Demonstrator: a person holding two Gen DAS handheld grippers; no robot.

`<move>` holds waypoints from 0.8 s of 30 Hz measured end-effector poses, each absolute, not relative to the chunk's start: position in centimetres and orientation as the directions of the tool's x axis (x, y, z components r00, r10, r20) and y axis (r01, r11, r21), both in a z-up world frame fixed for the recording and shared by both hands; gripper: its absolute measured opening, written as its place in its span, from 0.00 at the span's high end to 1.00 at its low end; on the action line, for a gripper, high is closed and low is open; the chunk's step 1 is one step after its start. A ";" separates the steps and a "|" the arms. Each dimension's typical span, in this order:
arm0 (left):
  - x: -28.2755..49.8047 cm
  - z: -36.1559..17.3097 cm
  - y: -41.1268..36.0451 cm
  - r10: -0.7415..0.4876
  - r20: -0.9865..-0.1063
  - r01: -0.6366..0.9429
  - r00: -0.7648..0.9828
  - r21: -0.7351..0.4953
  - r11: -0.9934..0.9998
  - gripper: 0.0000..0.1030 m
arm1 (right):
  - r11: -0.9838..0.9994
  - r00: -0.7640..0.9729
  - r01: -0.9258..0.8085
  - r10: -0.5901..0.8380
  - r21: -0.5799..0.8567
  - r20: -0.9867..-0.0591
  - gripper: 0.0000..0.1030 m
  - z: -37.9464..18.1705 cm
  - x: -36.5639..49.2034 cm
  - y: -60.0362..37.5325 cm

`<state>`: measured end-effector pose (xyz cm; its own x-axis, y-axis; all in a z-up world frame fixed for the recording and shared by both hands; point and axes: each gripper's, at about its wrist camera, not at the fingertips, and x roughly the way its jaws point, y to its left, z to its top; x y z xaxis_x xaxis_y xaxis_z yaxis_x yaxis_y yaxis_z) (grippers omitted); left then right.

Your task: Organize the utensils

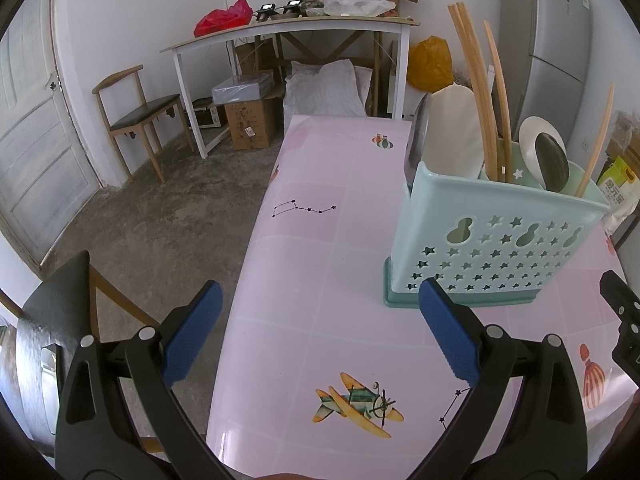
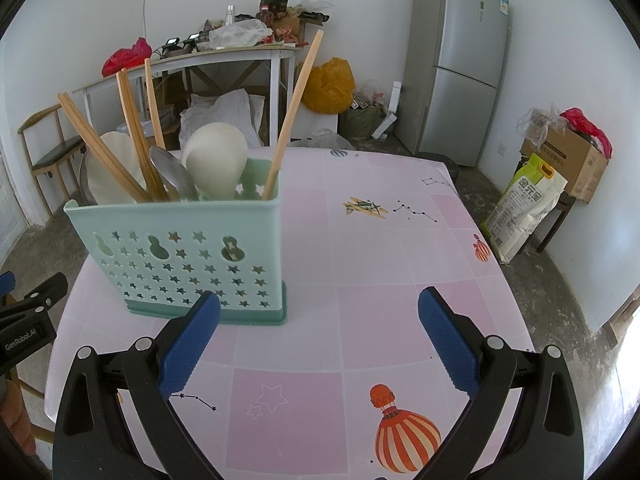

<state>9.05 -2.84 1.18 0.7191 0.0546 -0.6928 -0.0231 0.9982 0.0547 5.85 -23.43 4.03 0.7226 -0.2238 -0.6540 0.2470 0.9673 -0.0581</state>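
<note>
I have both claws empty and spread wide: the left gripper [image 1: 320,332] and the right gripper [image 2: 320,332] each show blue pads well apart with nothing between them, both held above the pink tablecloth [image 2: 360,272]. The mint utensil holder [image 2: 180,256] stands upright on the table, ahead and to the left of the right claw, and ahead and to the right of the left claw [image 1: 496,248], so it sits between the two rigs. In the right view its base lies just beyond the left pad; the left claw's right pad overlaps its base corner in the picture, though contact cannot be confirmed. Loaded in it, handles or bowls upward, are wooden chopsticks [image 2: 132,136], a white rice paddle [image 2: 216,164], a metal spoon [image 2: 172,176] and a further single chopstick [image 2: 296,112] leaning rightward. Their long axes run near vertical, so in my judgement any grasp must close across a shaft from above. I see no loose utensils on the cloth; sorting appears largely done
</note>
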 end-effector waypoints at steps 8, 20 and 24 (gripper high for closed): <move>9.3 1.3 -2.6 0.053 -0.694 -0.020 0.718 0.056 0.998 0.08 | 0.967 0.723 0.247 -0.224 -0.058 -0.654 0.06 4.1 5.8 -23.5; 9.2 1.3 -2.7 0.054 -0.695 -0.019 0.717 0.058 0.998 0.08 | 0.967 0.722 0.246 -0.224 -0.059 -0.655 0.06 4.0 5.8 -23.4; 9.3 1.4 -2.6 0.053 -0.695 -0.020 0.717 0.056 0.998 0.08 | 0.967 0.722 0.247 -0.224 -0.059 -0.654 0.06 4.1 5.8 -23.4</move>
